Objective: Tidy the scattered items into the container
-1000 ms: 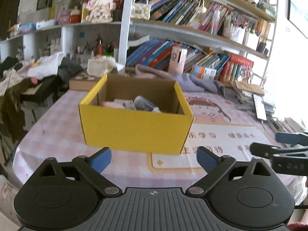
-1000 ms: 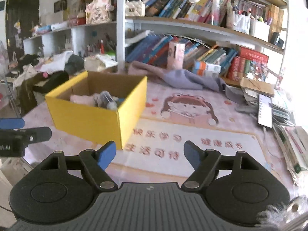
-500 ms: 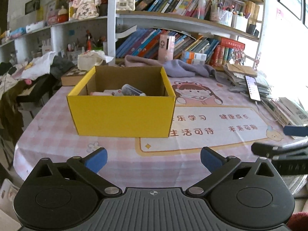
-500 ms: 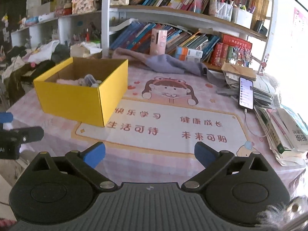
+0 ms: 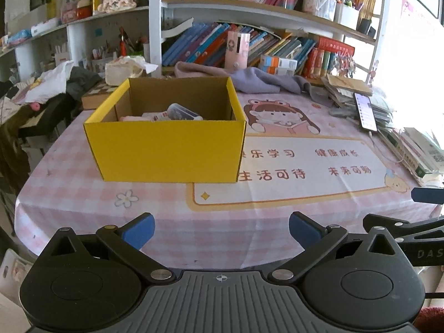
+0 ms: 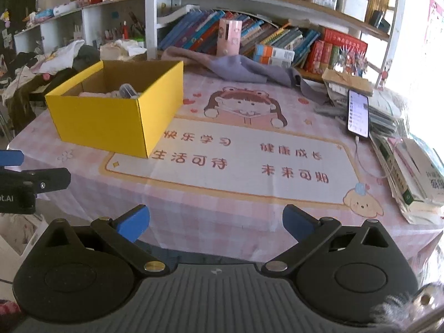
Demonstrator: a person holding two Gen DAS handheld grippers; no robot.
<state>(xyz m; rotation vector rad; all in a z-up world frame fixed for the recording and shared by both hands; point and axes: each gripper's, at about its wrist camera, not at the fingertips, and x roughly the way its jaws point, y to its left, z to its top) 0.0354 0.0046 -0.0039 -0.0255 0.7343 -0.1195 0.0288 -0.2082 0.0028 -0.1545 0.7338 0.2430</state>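
Yellow cardboard box is sitting on the left part of the pink checked tablecloth, its right corner overlapping the printed mat. Small items are lying inside it, among them a clear rounded case and something pink; details too small to tell. Left gripper is hanging off the near table edge, fingers spread wide, holding nothing. Right gripper is doing likewise, fingers apart and empty, just beside the left one. Phone is resting on a stack of books at the right edge. Grey cloth is lying behind the mat, under the bookshelf.
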